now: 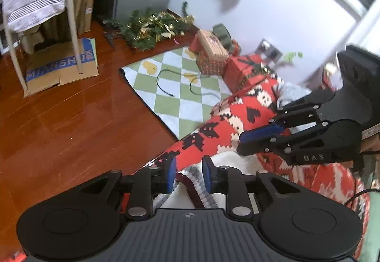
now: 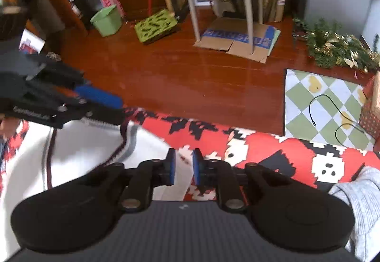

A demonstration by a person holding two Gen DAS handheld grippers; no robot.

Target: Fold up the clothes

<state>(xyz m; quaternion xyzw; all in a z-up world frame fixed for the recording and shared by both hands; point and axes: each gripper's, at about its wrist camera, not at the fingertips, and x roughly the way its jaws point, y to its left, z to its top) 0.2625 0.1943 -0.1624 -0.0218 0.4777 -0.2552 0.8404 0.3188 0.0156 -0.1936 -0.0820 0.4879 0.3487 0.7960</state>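
White knit garment [image 2: 78,155] lies on the red patterned blanket [image 2: 273,152], its striped hem [image 1: 190,181] between our left tongs [image 1: 188,175]; both tongs [image 2: 184,167] stand apart. We grip only the hem's edge.

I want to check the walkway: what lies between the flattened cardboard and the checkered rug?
Only bare wooden floor lies between cardboard and rug; both wrist views show it.

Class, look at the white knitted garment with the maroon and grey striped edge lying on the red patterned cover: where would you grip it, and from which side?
Probably the striped edge of the white knitted garment, coming from above. That band lies thick and raised between the left gripper's open fingers, while the flat white body offers nothing to pinch against the red patterned cover.
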